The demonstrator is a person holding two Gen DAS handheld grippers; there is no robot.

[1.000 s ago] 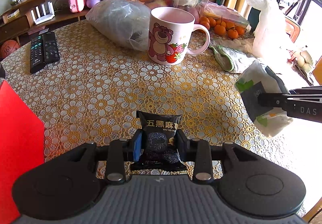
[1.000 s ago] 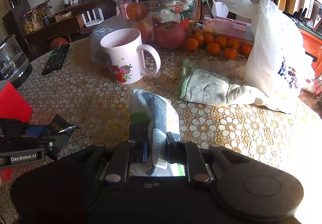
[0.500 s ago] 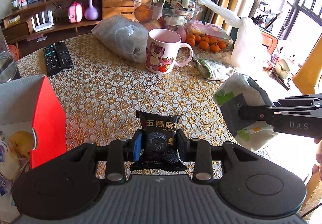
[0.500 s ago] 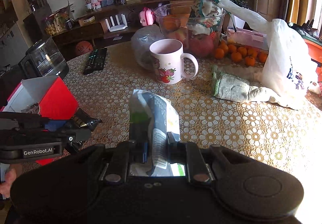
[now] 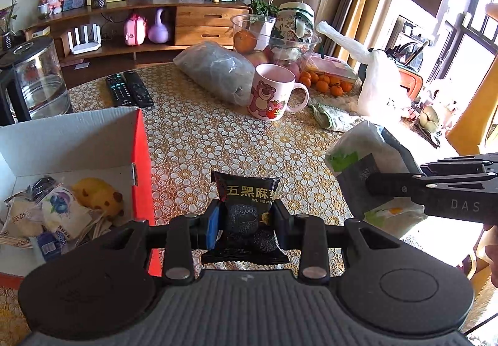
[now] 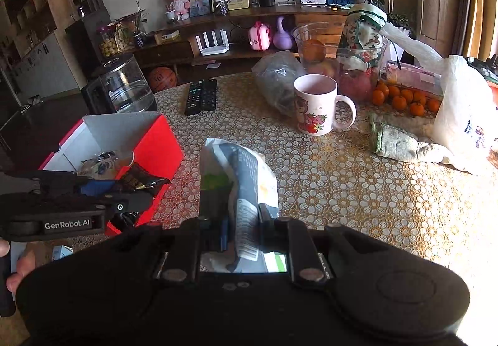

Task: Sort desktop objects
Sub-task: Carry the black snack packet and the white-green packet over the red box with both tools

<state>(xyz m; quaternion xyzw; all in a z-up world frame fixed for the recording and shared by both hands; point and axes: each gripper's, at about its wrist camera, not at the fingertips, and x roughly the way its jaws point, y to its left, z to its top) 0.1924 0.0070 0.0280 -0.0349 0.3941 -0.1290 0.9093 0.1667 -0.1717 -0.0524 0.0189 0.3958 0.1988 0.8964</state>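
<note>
Change: we had swung both loads back from mid-table to the open red cardboard box (image 5: 141, 159) at the table's left edge | left gripper (image 5: 246, 217) clenched on black sesame-snack packet (image 5: 247, 195) just right of the box | right gripper (image 6: 239, 227) clamped on white-and-grey pouch (image 6: 241, 168) | drop-off judged next.

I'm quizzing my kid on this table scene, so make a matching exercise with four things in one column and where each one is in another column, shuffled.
Things:
1. black snack packet
2. white and grey pouch
3. yellow toy
4. remote controls

Places:
A. lying on the tablecloth, far side
B. inside the red box
C. clamped in the left hand-held gripper
D. clamped in the right hand-held gripper

Pairs: 1-C, 2-D, 3-B, 4-A
</note>
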